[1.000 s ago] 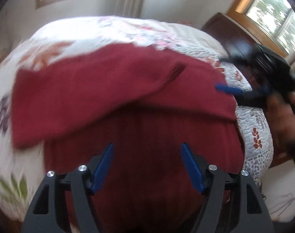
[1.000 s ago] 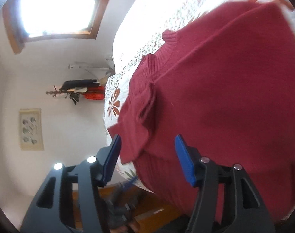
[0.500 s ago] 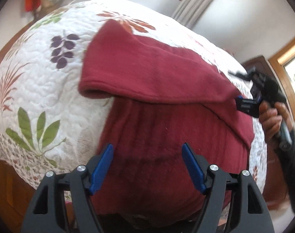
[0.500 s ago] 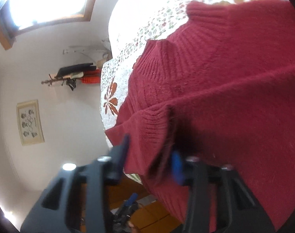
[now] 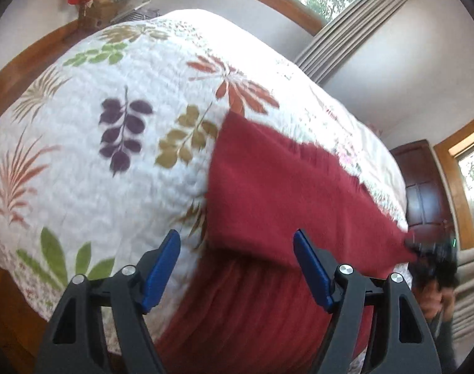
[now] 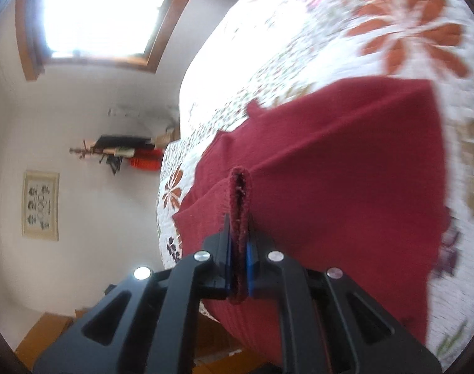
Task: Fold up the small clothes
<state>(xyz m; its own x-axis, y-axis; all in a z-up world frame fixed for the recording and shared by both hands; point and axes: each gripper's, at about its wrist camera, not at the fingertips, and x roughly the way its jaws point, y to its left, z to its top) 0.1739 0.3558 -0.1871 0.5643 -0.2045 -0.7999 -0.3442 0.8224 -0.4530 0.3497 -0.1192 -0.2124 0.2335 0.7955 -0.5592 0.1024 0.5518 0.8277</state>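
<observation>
Red knit sweater (image 6: 346, 168) lies folded over itself on the leaf-print quilt (image 5: 90, 162); right gripper (image 6: 238, 268) pinches its ribbed cuff, left gripper (image 5: 237, 268) spread wide.

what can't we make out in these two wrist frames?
- Left wrist view: right gripper is motion-blurred at the frame edge; its jaw state is unreadable there.
- Left wrist view: the red sweater's lower hem is hidden behind the left gripper.
- Right wrist view: the wall picture is too small to read.
</observation>
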